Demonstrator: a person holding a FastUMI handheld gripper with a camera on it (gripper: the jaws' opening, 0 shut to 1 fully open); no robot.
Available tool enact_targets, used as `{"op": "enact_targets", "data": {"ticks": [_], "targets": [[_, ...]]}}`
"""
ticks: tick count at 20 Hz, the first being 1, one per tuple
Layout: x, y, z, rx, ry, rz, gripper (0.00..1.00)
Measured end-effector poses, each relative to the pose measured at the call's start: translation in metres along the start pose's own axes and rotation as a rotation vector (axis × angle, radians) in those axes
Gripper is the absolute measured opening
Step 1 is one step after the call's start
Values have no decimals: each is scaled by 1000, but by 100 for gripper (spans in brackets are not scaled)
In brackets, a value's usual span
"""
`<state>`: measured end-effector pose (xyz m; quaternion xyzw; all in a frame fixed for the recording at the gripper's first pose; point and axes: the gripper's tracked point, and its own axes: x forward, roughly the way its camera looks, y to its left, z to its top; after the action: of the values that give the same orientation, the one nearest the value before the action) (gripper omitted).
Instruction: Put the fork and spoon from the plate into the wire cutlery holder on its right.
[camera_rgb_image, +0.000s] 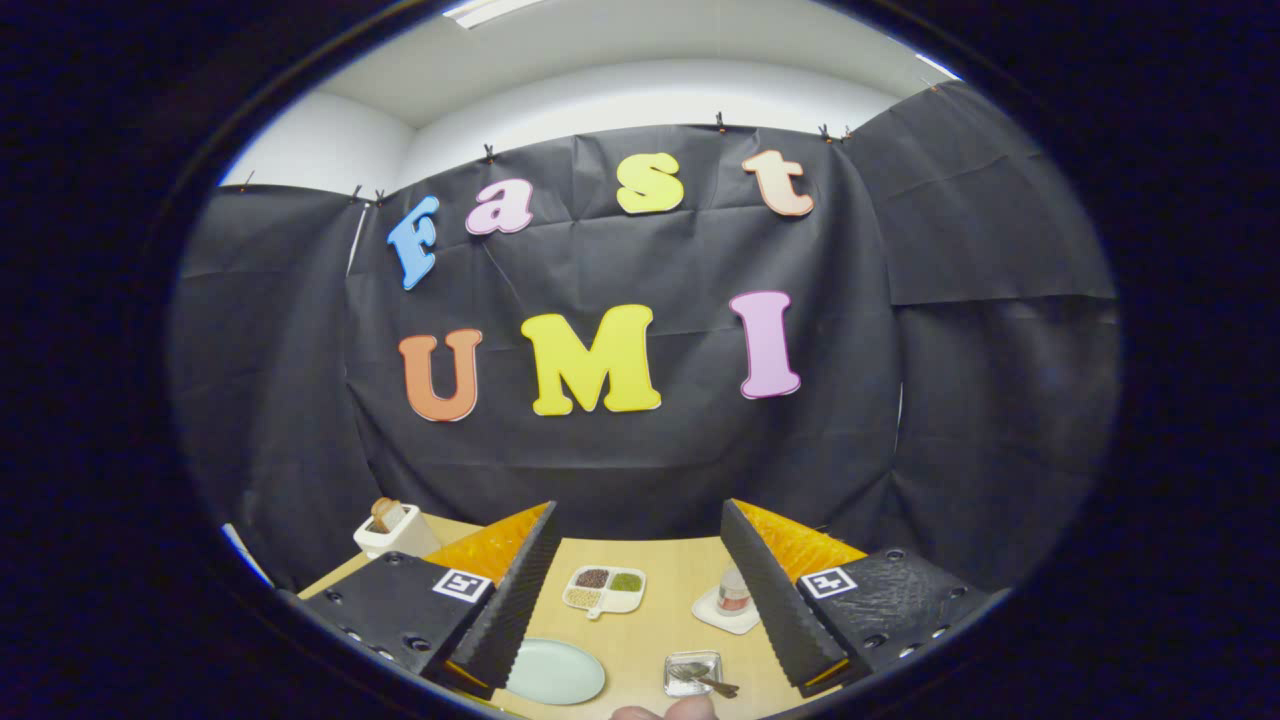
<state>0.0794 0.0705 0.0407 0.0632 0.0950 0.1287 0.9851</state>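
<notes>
1. We see the gripper (640, 600) at the bottom middle of the picture. Its two fingers are spread wide apart and hold nothing.
2. Between the fingers lies a light wooden table (650, 625).
3. A pale green plate (555, 671) sits low on the table, just beside the left finger. It looks bare.
4. To the right of the plate, near the bottom of the picture, is a small shiny holder (692, 673). A spoon or fork (716, 683) leans out of it toward the right. We cannot tell which one it is.
5. Farther back, in the middle, is a white tray (605, 589) with three little parts. Each part has something grainy in it: dark brown, green and tan.
6. A small jar (733, 592) stands on a white coaster, touching the edge of the right finger in our view.
7. At the lower left, past the left finger, a white box (393, 536) holds something brown.
8. Fingertips of a person (665, 711) peek in at the very bottom.
</notes>
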Motion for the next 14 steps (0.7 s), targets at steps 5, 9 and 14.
{"op": "enact_targets", "data": {"ticks": [5, 9, 14], "targets": [[-4, 1, 6, -24, -46, -6, 96], [-8, 8, 12, -57, -77, 4, 96], [-7, 21, 18, -75, -102, 11, 96]]}}
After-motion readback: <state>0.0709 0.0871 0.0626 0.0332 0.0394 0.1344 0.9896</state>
